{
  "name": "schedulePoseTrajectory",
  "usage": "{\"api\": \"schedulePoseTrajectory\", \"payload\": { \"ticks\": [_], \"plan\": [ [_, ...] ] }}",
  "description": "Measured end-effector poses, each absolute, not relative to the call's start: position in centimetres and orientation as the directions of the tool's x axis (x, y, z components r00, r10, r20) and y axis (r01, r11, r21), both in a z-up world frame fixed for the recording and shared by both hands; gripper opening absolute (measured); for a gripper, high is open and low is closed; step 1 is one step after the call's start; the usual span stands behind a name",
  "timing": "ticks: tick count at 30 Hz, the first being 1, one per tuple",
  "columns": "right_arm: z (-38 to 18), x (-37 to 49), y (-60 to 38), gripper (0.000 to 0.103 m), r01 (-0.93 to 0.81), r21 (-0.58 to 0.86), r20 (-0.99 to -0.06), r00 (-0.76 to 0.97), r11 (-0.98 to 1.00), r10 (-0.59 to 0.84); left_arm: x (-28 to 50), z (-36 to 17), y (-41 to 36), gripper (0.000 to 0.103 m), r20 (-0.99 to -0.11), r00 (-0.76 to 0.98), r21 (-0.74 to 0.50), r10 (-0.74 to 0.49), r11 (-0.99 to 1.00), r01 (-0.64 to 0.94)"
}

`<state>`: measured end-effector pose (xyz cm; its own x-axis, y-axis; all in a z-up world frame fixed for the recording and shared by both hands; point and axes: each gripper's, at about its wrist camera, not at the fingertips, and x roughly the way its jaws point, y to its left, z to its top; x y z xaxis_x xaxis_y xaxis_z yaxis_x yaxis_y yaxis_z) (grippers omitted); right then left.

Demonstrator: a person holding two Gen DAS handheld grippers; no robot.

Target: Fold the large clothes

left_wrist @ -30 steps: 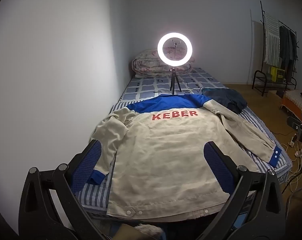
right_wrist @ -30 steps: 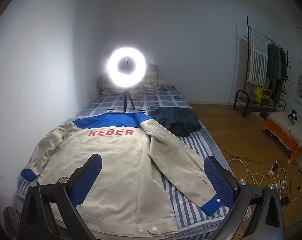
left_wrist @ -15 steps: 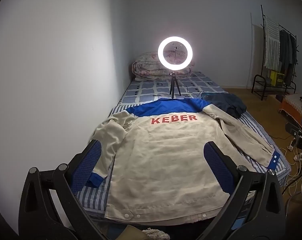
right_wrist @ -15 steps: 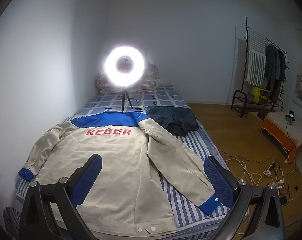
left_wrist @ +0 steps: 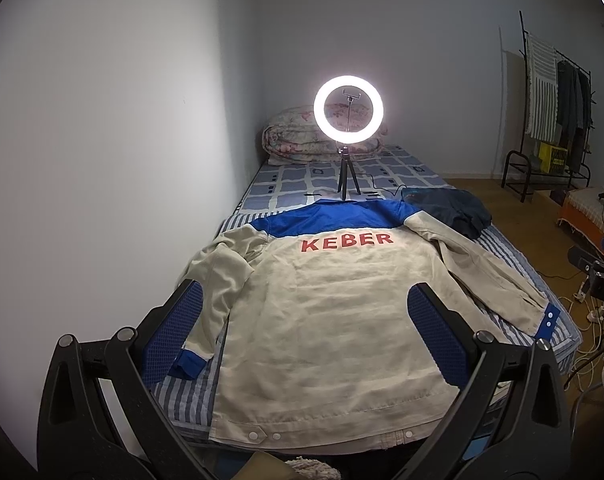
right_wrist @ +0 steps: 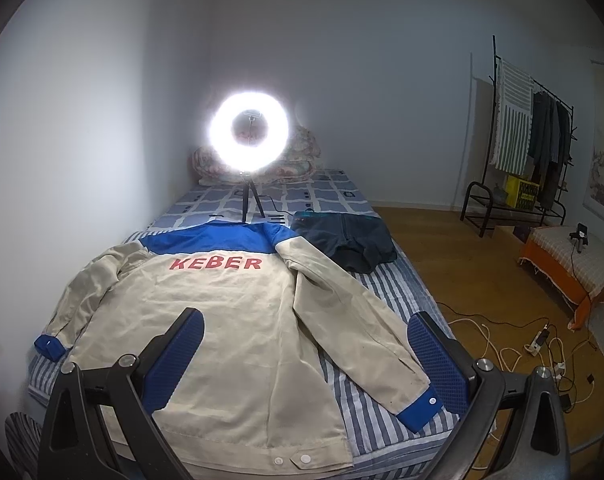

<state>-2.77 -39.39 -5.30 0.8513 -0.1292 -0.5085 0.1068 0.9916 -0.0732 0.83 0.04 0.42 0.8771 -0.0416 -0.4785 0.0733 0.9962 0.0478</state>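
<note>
One striped-sheeted bed point(left_wrist: 513, 248) carries the whole beige cotton work jacket with blue yoke and red lettering point(left_wrist: 333, 320), spread back-up and flat, sleeves angled out to either side. It looks soft, limp and fairly light, likely to sag and crease when lifted, so the blue right cuff point(right_wrist: 419, 408) and the hem corners seem the best holds. Both the left tool point(left_wrist: 302, 336) and the right tool point(right_wrist: 302, 344) hover above it, fingers wide apart and empty.

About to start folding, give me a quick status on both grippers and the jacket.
Left gripper open, empty; right gripper too. Jacket flat on bed, back up, sleeves spread. Ring light stands beyond collar; dark garment beside shoulder.
</note>
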Motion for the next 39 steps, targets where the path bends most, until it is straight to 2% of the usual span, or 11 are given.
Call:
{"api": "schedulePoseTrajectory", "payload": {
  "ticks": [13, 39],
  "plan": [
    [-4.6, -3.0, -38.9, 0.103, 0.107, -0.078, -0.491, 0.861, 0.991, -0.131, -0.2, 1.0, 0.5, 0.103, -0.433, 0.901, 0.045, -0.039, 0.997, 0.065],
    [-4.5, -2.8, -38.2, 0.103, 0.098, -0.081, -0.502, 0.856, 0.992, -0.126, -0.2, 0.7, 0.5, 0.103, -0.445, 0.895, 0.049, -0.04, 0.996, 0.069]
  ]
}}
